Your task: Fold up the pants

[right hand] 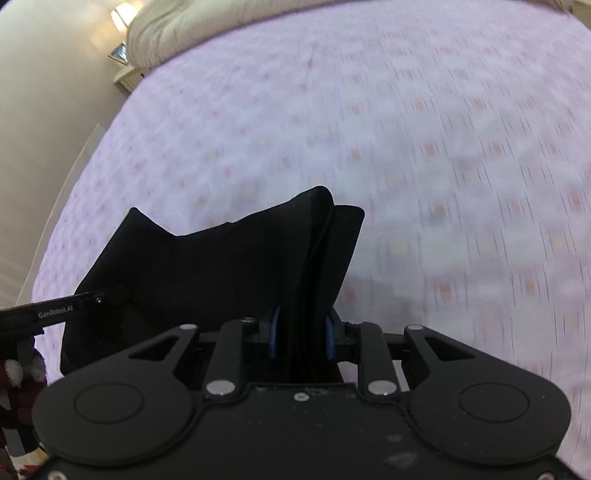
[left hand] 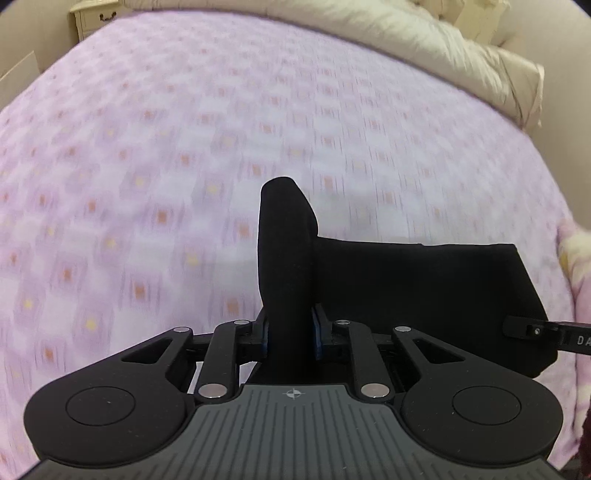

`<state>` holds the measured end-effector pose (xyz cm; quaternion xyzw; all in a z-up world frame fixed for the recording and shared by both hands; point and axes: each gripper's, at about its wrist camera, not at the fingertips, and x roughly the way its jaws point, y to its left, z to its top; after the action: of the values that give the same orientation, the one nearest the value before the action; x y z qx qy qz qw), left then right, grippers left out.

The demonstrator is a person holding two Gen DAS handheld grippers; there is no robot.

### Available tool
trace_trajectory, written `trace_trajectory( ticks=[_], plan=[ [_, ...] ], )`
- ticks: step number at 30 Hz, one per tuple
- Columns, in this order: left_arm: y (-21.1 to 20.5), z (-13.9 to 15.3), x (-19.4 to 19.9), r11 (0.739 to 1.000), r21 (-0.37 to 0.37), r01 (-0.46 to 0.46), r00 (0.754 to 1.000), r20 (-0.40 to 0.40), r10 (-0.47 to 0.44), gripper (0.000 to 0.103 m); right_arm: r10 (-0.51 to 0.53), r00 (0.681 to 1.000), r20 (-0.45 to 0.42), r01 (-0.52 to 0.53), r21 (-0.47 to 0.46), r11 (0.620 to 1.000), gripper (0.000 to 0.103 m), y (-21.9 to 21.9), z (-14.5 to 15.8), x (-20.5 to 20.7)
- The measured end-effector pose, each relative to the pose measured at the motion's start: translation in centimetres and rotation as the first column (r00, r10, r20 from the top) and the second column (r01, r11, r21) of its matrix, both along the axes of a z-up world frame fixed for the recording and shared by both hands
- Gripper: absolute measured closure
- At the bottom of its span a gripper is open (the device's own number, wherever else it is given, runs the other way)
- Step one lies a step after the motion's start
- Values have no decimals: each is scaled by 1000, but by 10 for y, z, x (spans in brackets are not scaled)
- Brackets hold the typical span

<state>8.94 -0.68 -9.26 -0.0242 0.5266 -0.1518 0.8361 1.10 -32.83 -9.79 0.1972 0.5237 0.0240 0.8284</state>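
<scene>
The black pants [left hand: 406, 288] hang folded between both grippers, lifted above the pink patterned bed [left hand: 184, 147]. My left gripper [left hand: 290, 332] is shut on one end of the pants, a bunched fold sticking up between its blue pads. My right gripper [right hand: 301, 338] is shut on the other end of the pants [right hand: 221, 266], several layers pinched between its pads. The right gripper's finger shows at the right edge of the left wrist view [left hand: 546, 332]. The left gripper's finger shows at the left edge of the right wrist view [right hand: 66, 306].
A cream duvet [left hand: 461, 55] lies bunched along the far end of the bed. A cream nightstand [left hand: 96, 18] stands beyond the bed's corner. The bed [right hand: 443, 147] spreads wide ahead; a wall and floor lie to its left [right hand: 44, 147].
</scene>
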Motion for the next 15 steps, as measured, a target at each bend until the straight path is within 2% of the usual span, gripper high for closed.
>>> trace_trajectory(
  ticks=[4,9,10,12,13,15],
  plan=[
    [-1,20,55,999,-41,-10,998,60,12,83,13,997,81,-10,-38,999,79,-3,21,60],
    [-18,40,119,999,-48,-13,988,151,20,83,0,987,158,10,-64,998,79,-13,35,130],
    [-21,39,129,999,-44,-15,987,157,22,80,-7,986,168,19,-70,997,77,-15,34,143],
    [-28,29,150,999,2,-38,988,152,38,68,-33,987,157,52,-121,991,66,-19,24,163],
    [-31,20,156,997,53,-56,987,151,47,65,-58,990,132,80,-167,983,51,-21,17,172],
    [-37,0,168,971,208,-121,983,165,87,66,-123,990,69,137,-265,955,51,-29,2,183]
  ],
)
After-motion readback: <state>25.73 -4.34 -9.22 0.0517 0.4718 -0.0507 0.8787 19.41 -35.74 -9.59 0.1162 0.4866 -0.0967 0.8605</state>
